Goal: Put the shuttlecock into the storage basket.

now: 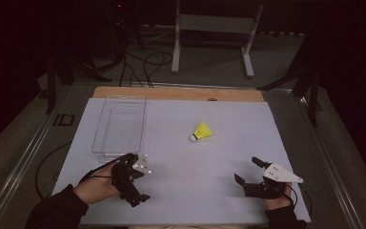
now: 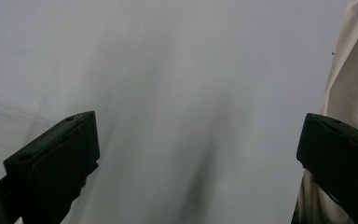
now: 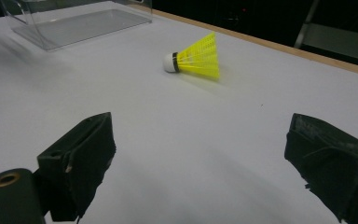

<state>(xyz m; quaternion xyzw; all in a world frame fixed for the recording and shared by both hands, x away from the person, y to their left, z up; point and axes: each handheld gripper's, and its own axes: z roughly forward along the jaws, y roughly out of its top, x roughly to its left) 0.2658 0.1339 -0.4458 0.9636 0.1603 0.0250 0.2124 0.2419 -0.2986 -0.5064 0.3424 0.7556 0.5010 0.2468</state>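
A yellow shuttlecock (image 1: 202,132) with a white cork lies on its side on the white table sheet (image 1: 181,171), right of centre. In the right gripper view the shuttlecock (image 3: 198,58) lies ahead, its cork to the left. My right gripper (image 1: 246,169) rests near the front right, open and empty, pointing toward it from well short; its jaws stand wide in its own view (image 3: 200,154). My left gripper (image 1: 140,177) is at the front left, just before the clear tray, open and empty. Its own view (image 2: 191,154) faces bare white sheet at close range.
A clear plastic tray (image 1: 119,125) stands empty at the back left, also seen as the tray (image 3: 81,25) in the right gripper view. A wooden table edge (image 1: 178,93) runs along the back. Beige cloth (image 2: 354,79) hangs at the right of the left gripper view.
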